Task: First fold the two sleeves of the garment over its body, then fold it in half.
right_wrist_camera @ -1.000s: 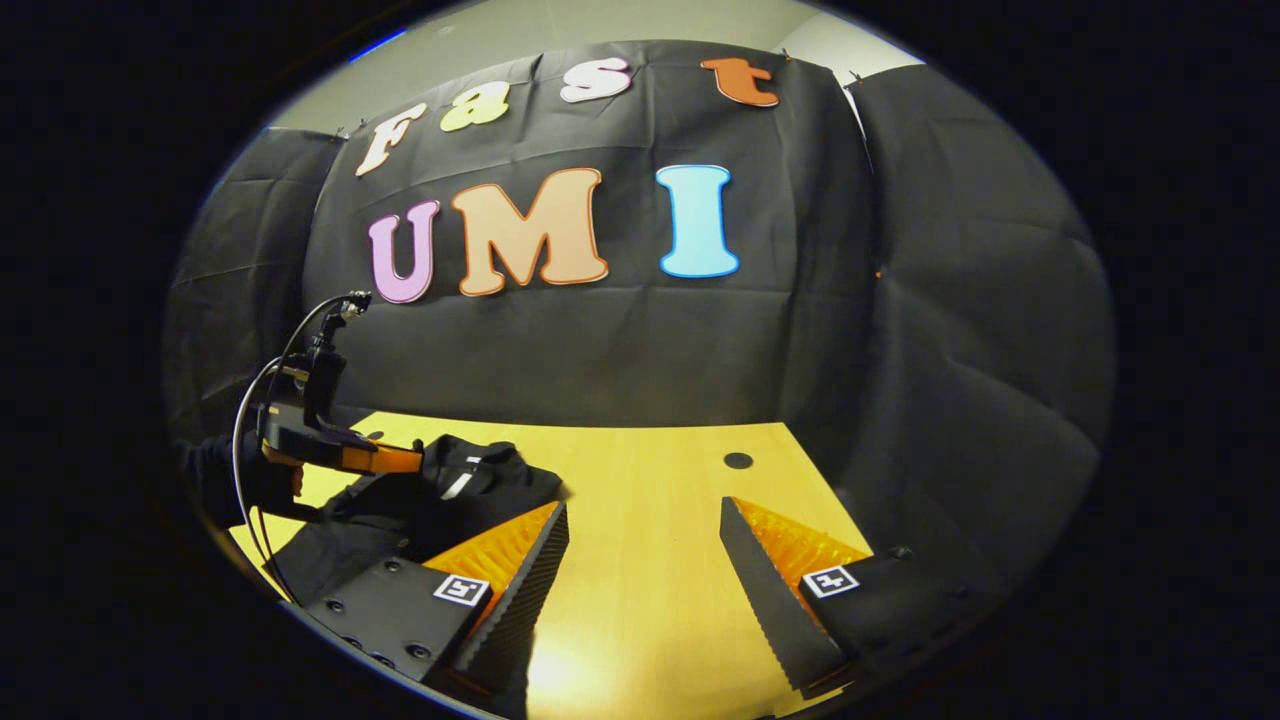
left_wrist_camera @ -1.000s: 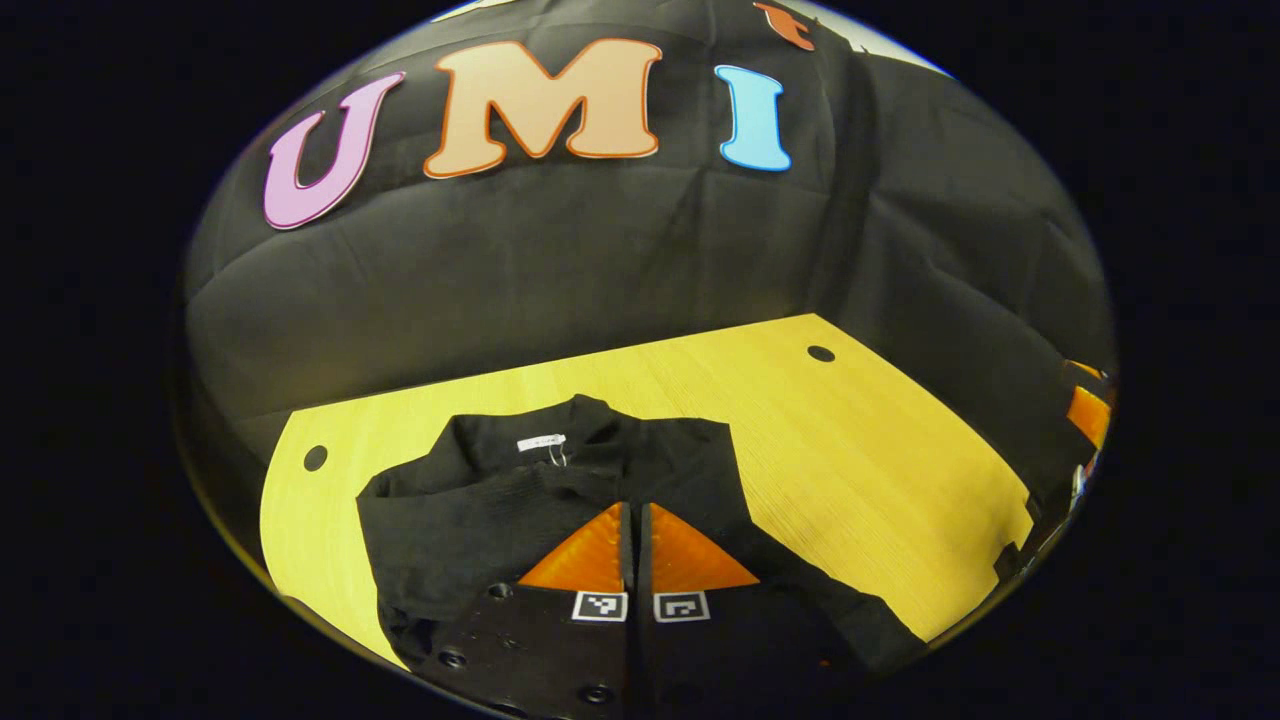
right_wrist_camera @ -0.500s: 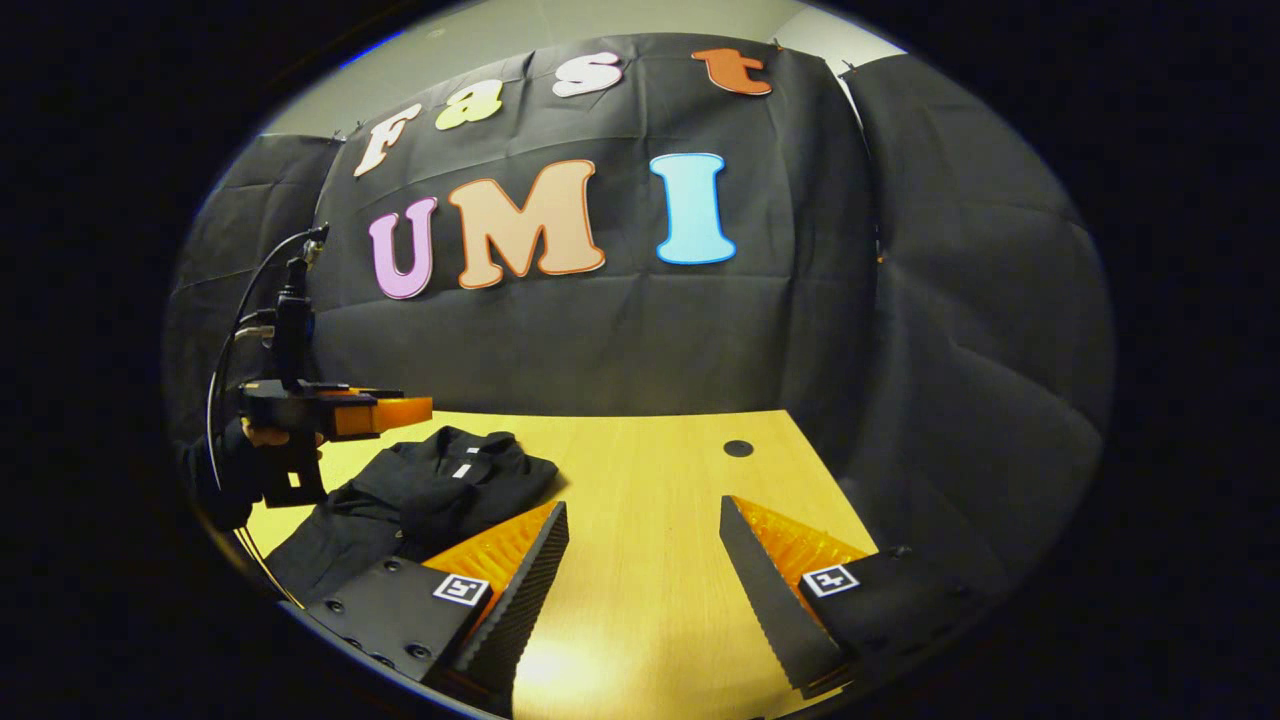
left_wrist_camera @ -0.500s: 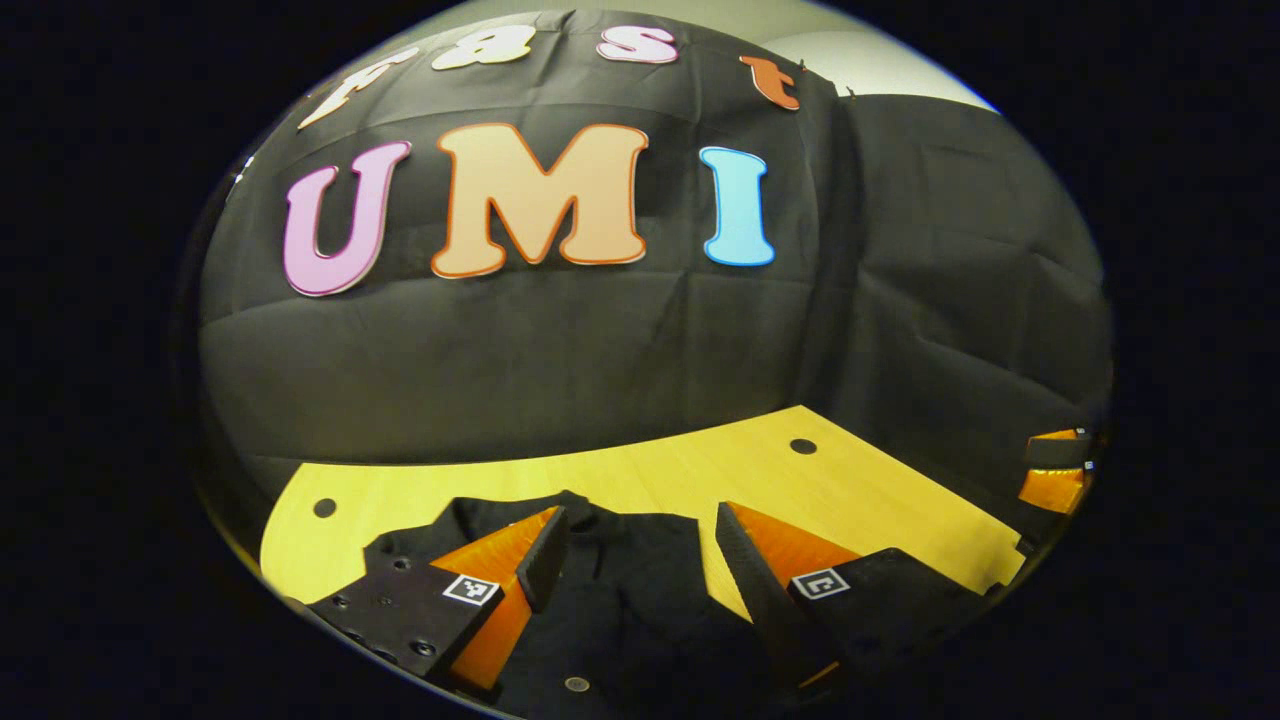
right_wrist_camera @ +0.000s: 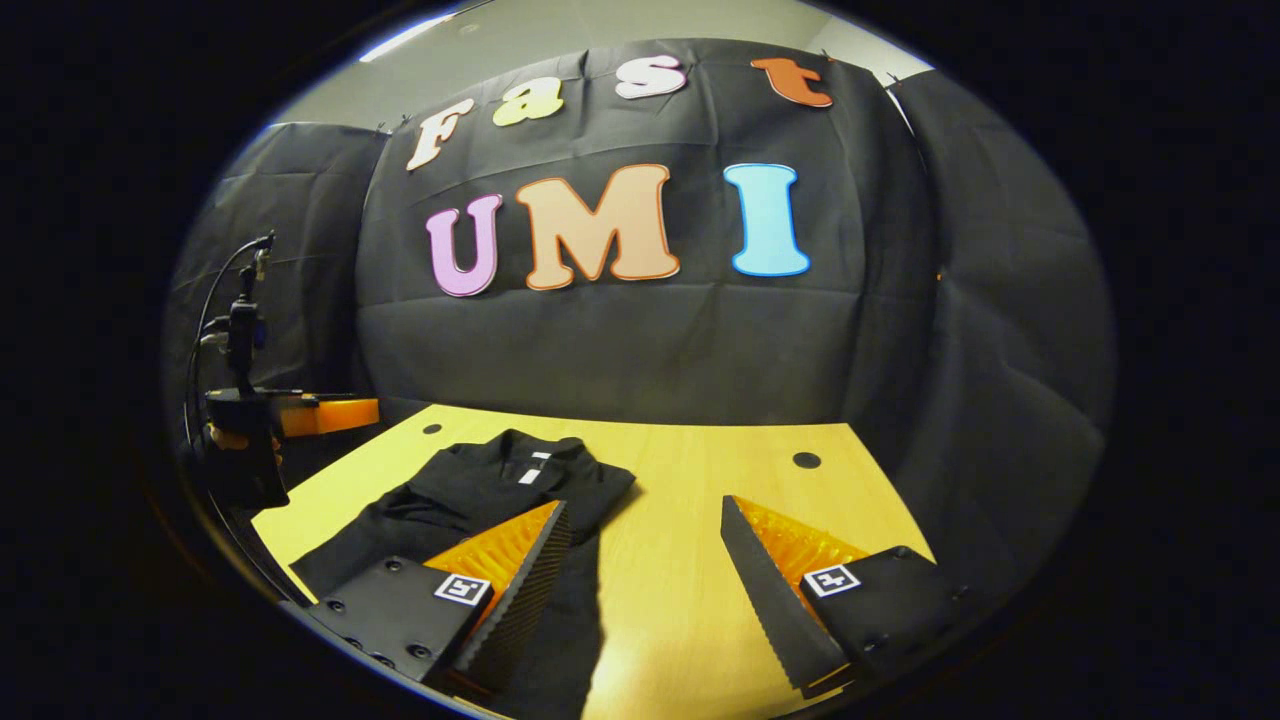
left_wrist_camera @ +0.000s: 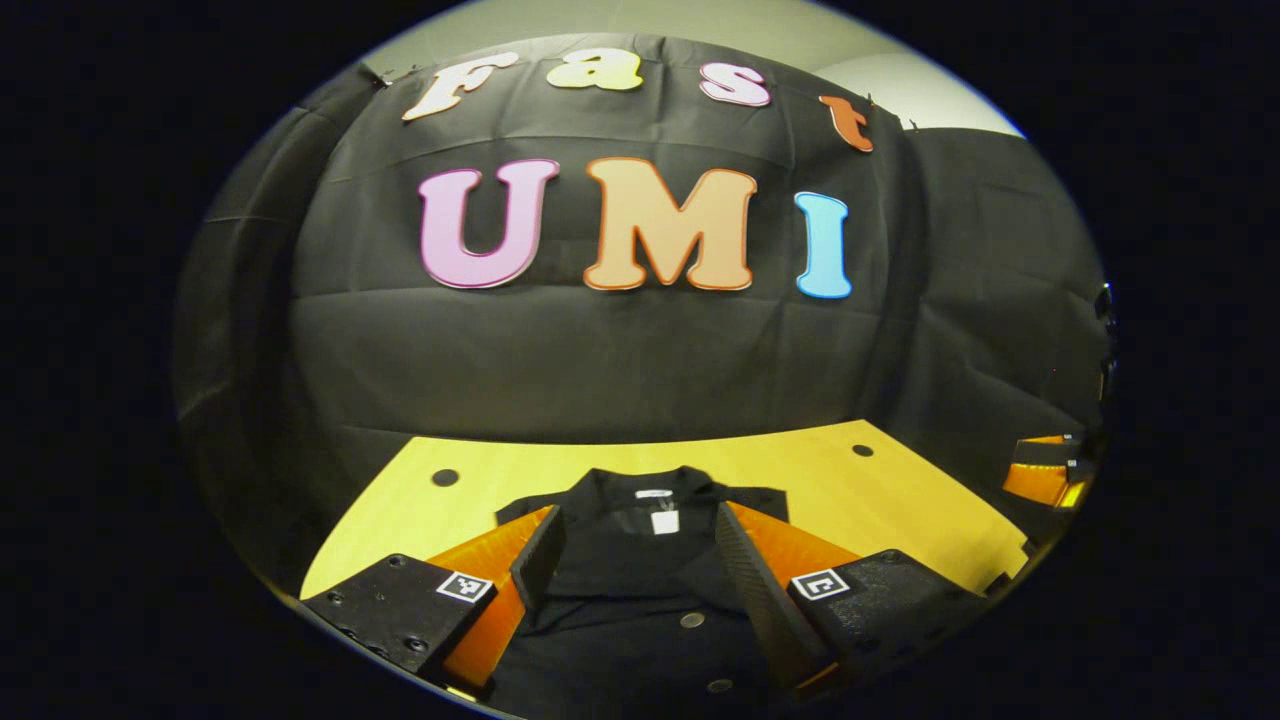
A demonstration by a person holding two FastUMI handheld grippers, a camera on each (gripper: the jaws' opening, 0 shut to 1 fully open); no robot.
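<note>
Across the left gripper view, the left gripper (left_wrist_camera: 632, 565) gapes empty above the black garment (left_wrist_camera: 640, 555), sleeves seemingly tucked over its body. Right gripper view: the right gripper (right_wrist_camera: 645, 575), wide open and empty, sits right of the garment on the table (right_wrist_camera: 700, 480); halving appears left.

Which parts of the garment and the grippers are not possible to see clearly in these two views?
- Garment, left gripper view: hem cut off by the lower edge; sides hidden behind the left gripper.
- Garment, right gripper view: near part covered by the right gripper.
- Neck label: too small to read.
- Whether the sleeves lie folded: black on black, unclear.
</note>
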